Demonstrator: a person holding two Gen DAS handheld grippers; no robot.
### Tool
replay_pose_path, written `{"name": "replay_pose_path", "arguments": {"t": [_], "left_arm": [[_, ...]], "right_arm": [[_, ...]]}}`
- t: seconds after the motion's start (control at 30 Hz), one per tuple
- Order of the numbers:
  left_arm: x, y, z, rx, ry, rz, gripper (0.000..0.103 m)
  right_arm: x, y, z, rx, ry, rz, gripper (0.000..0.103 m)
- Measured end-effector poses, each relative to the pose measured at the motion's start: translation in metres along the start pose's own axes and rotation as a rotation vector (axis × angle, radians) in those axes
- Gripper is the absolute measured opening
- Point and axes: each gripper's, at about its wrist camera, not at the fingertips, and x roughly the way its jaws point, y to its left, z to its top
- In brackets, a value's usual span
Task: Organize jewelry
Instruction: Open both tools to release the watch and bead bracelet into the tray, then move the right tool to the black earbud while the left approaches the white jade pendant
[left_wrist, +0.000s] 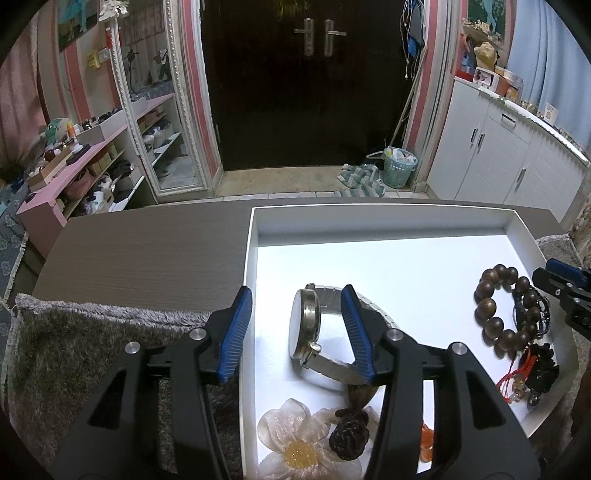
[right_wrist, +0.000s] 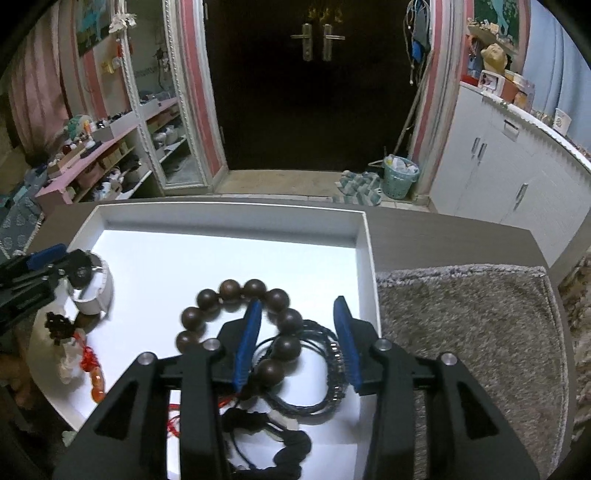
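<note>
A white tray (left_wrist: 255, 236) lies on a wooden table and holds the jewelry. My left gripper (left_wrist: 295, 295) is open around a silver watch (left_wrist: 306, 325) that stands on edge; its right finger rests inside the band loop. A white flower hair clip (left_wrist: 291, 439) and a dark bead charm (left_wrist: 349, 435) lie below. My right gripper (right_wrist: 297, 308) is open over a brown wooden bead bracelet (right_wrist: 236, 290) and a dark cord bracelet (right_wrist: 325, 402) at the tray's (right_wrist: 364, 258) right side. The beads also show in the left wrist view (left_wrist: 495, 325). Red-tasselled black charms (left_wrist: 539, 373) lie beside them.
A grey fuzzy mat (left_wrist: 92, 339) covers the table on both sides of the tray, also in the right wrist view (right_wrist: 469, 332). Bare wooden tabletop (left_wrist: 147, 251) lies behind. Beyond are a dark door, a pink shelf, white cabinets and a green basket (left_wrist: 399, 168).
</note>
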Motion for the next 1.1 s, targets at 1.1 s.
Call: {"name": "replay_pose_path", "arguments": {"t": [1.1], "left_arm": [[-0.129, -0.018, -0.159, 0.002, -0.148, -0.020, 0.073]], "right_arm": [[-0.112, 0.034, -0.163, 0.005, -0.039, 0.233, 0.078]]}}
